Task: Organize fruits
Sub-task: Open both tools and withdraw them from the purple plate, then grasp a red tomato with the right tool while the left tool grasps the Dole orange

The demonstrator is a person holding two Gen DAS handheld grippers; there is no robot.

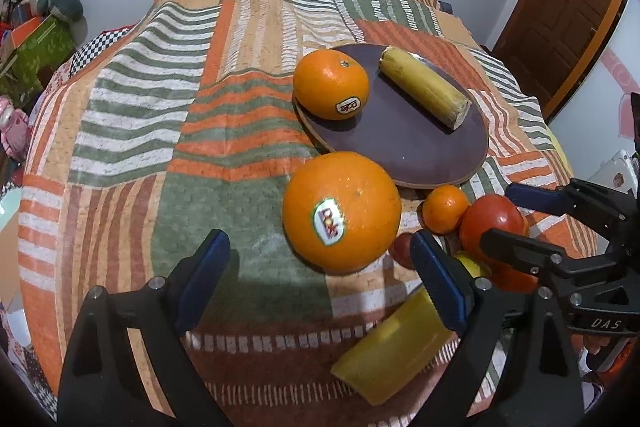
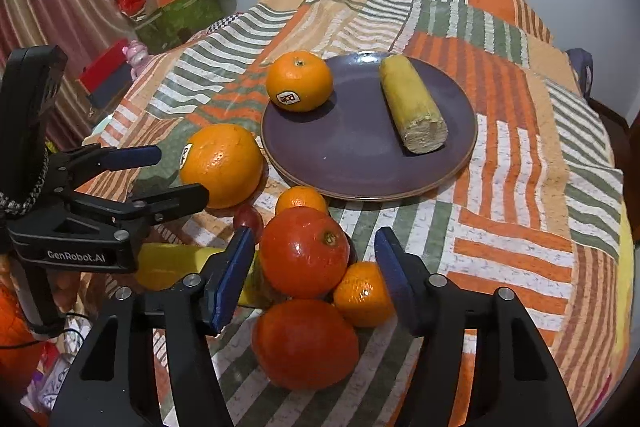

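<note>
A dark purple plate [image 1: 404,147] [image 2: 360,155] holds a Dole orange [image 1: 331,84] [image 2: 299,81] and a banana half [image 1: 425,91] [image 2: 412,109]. A large Dole orange [image 1: 342,213] [image 2: 221,165] lies on the cloth in front of the plate. My left gripper [image 1: 320,279] is open and empty, just short of it. A pile of red-orange and small orange fruit [image 2: 304,251] [image 1: 494,223] lies to its right. My right gripper [image 2: 316,275] is open around the top red-orange fruit, not closed on it. Another banana piece [image 1: 394,345] [image 2: 168,265] lies near the left gripper.
The round table wears a striped patchwork cloth [image 1: 160,147] [image 2: 520,207]. Boxes and clutter [image 2: 168,7] stand on the floor at the far left. A wooden door [image 1: 560,15] is at the far right. The left gripper's body [image 2: 80,227] sits close beside the right one.
</note>
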